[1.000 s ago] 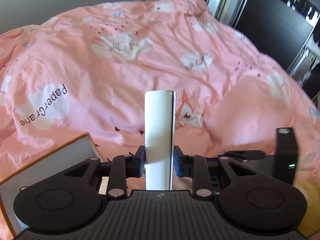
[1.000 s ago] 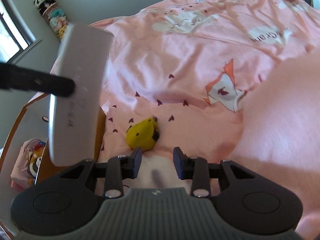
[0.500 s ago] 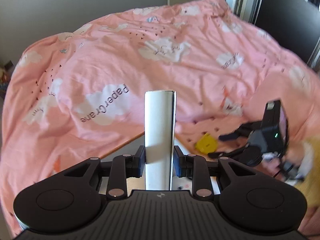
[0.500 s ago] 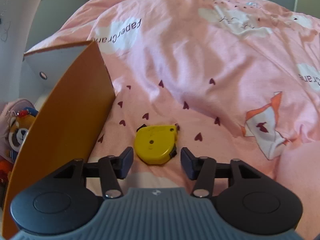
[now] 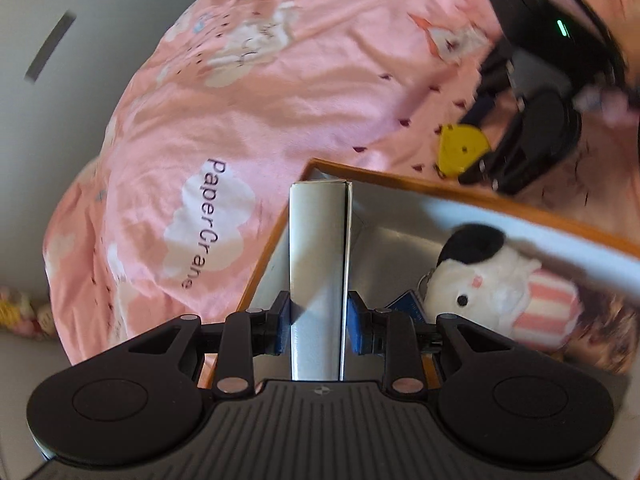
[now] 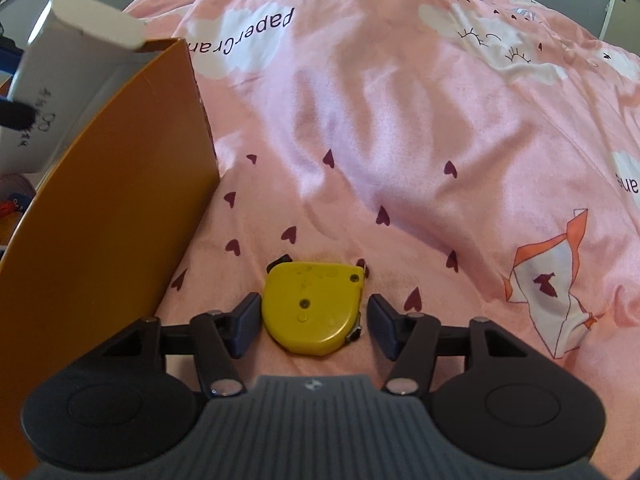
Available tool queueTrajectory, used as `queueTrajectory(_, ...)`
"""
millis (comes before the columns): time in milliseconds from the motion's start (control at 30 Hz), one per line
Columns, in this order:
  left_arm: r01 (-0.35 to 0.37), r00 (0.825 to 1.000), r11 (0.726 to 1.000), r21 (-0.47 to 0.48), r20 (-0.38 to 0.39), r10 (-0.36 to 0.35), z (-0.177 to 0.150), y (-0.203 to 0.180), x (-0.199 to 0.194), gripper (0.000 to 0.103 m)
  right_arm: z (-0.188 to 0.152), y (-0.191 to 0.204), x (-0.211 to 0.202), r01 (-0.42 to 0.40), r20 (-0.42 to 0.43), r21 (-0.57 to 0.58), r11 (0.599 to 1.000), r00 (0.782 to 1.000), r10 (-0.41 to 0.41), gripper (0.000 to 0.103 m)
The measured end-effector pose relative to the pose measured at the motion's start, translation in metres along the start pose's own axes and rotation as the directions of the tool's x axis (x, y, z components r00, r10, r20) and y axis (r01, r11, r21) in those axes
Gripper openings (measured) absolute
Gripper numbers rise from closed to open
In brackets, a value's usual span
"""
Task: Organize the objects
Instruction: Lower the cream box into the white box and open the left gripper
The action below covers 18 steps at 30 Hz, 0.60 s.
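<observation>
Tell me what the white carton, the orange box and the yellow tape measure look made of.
Carton: likely thin matte card, folded seam and flap. Orange box: probably stiff board, smooth orange outside, pale inside, thin straight walls. Tape measure: hard plastic by its look, slightly glossy, scuffed, with screws.

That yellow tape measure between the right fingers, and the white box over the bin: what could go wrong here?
The tape measure lies on soft pink bedding; the right gripper's fingers, which have just been closing, don't touch it yet and might push it into the fabric. The white box, clamped in the left gripper, could catch the orange bin's rim or land on the plush toy.
</observation>
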State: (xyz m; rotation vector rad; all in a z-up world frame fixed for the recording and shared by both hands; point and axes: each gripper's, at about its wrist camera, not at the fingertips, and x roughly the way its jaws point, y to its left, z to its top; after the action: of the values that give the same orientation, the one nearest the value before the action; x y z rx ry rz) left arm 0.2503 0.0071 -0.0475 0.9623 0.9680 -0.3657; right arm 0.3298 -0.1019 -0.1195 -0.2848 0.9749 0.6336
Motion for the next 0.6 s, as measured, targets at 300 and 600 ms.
queueTrajectory(300, -0.078, 0.994, 0.988, 0.130, -0.063, 0.087, 0.001, -0.034, 0.040, 0.032, -0.002, 0.000, -0.002, 0.002, 0.013, 0.012, 1.000, 1.000, -0.002, 0.055)
queueTrajectory(600, -0.029, 0.994, 0.994, 0.103, -0.101, 0.040, 0.004, -0.039, 0.053, 0.036, -0.005, -0.001, -0.008, -0.004, 0.026, 0.029, 1.000, 1.000, 0.004, 0.055)
